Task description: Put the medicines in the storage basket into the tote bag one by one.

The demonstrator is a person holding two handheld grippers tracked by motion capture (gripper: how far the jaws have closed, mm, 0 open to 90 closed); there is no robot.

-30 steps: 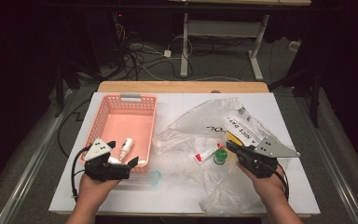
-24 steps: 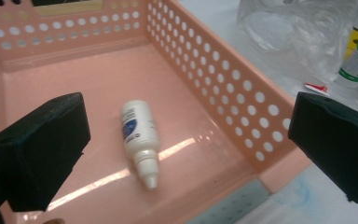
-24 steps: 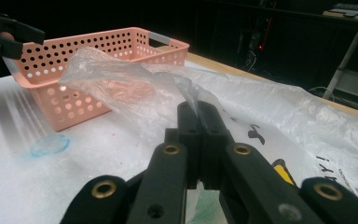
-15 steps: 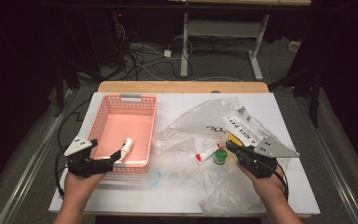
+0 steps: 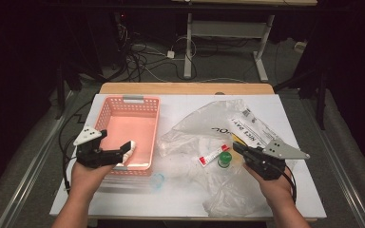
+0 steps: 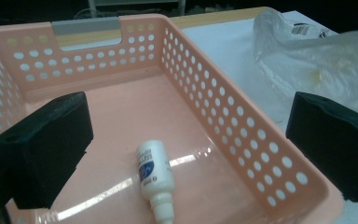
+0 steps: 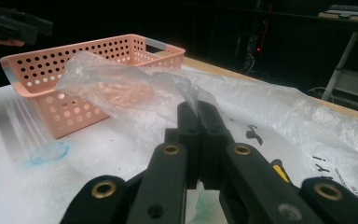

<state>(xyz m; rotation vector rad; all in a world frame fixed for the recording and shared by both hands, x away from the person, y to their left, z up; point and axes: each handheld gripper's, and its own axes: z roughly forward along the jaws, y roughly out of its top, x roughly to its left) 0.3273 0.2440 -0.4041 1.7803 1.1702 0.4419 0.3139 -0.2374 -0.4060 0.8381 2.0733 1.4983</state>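
A small white bottle (image 6: 154,175) lies on its side on the floor of the pink basket (image 6: 242,140), its nozzle toward the near wall. My left gripper (image 6: 186,135) hovers over the basket's near end with its jaws wide open and nothing between them. In the high view the left gripper (image 5: 120,155) points right, and the white bottle (image 5: 129,148) sits just beyond its tips, inside the pink basket (image 5: 123,102). My right gripper (image 7: 198,111) is shut on a fold of the clear plastic bag (image 7: 121,84). In the high view the right gripper (image 5: 236,146) holds the bag's (image 5: 209,123) right side.
A green-capped bottle (image 5: 224,159) and a red and white tube (image 5: 207,157) lie in the bag's folds, left of the right gripper. A small bluish ring (image 5: 157,181) rests on the white table top (image 5: 180,199) in front of the basket. Cables trail from both grippers.
My left hand has moved left and lifted a little. The white bottle that was at its jaw tips now lies in the basket. The right hand and the bag have stayed put.
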